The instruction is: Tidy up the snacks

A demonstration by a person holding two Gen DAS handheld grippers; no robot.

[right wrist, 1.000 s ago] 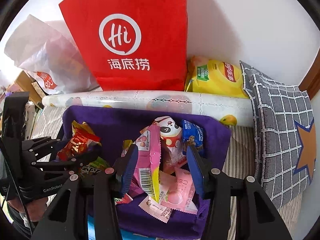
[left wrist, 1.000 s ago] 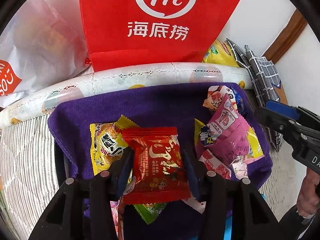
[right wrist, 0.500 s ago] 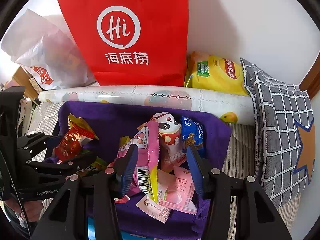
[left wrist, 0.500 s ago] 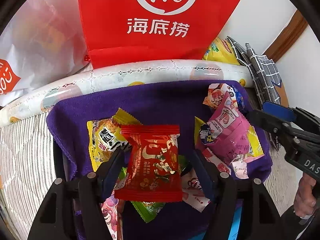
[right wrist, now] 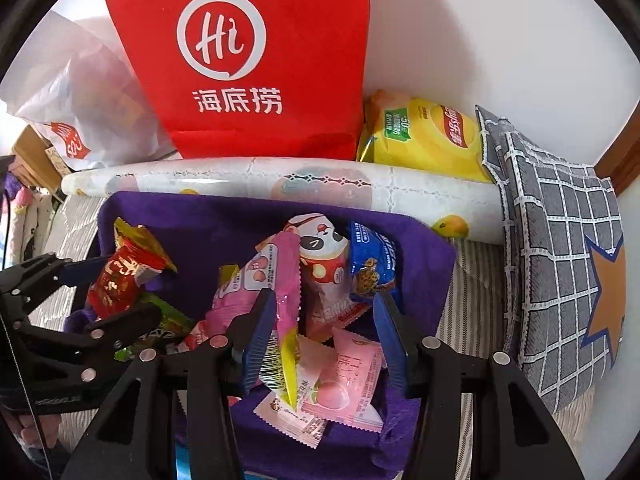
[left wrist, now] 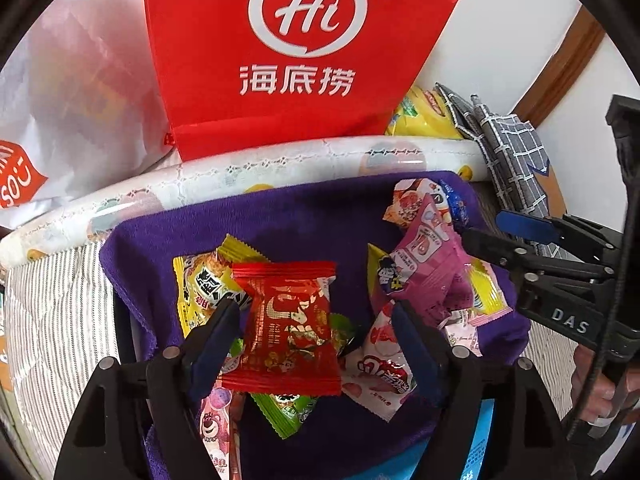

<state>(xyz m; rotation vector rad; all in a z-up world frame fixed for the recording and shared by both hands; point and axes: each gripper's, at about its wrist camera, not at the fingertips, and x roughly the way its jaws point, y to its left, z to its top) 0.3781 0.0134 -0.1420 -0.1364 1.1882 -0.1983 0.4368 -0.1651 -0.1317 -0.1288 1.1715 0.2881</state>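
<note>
Snack packets lie heaped on a purple cloth (left wrist: 280,232). A red packet (left wrist: 288,320) rests on a yellow packet (left wrist: 200,284) and a green one (left wrist: 284,408), between the fingers of my left gripper (left wrist: 315,305). Those jaws are opening and neither pad presses the packet. My right gripper (right wrist: 324,294) hangs over the right-hand heap with its jaws part open. A pink packet (right wrist: 276,280) stands on edge against its left finger (right wrist: 256,336); the other finger (right wrist: 390,344) is clear of it. A panda packet (right wrist: 320,248) and a blue packet (right wrist: 370,260) lie beyond the pink one.
A red paper bag (left wrist: 304,48) stands against the wall behind a rolled patterned sheet (left wrist: 280,164). A white plastic bag (right wrist: 80,92) is at the left. A yellow chip bag (right wrist: 428,136) and a grey checked cushion (right wrist: 560,264) are at the right. A hand (left wrist: 592,384) holds the right gripper.
The left jaws have spread apart and let go of the red packet, which now lies loose on the pile. The right gripper and the pink packet stay as they were.
</note>
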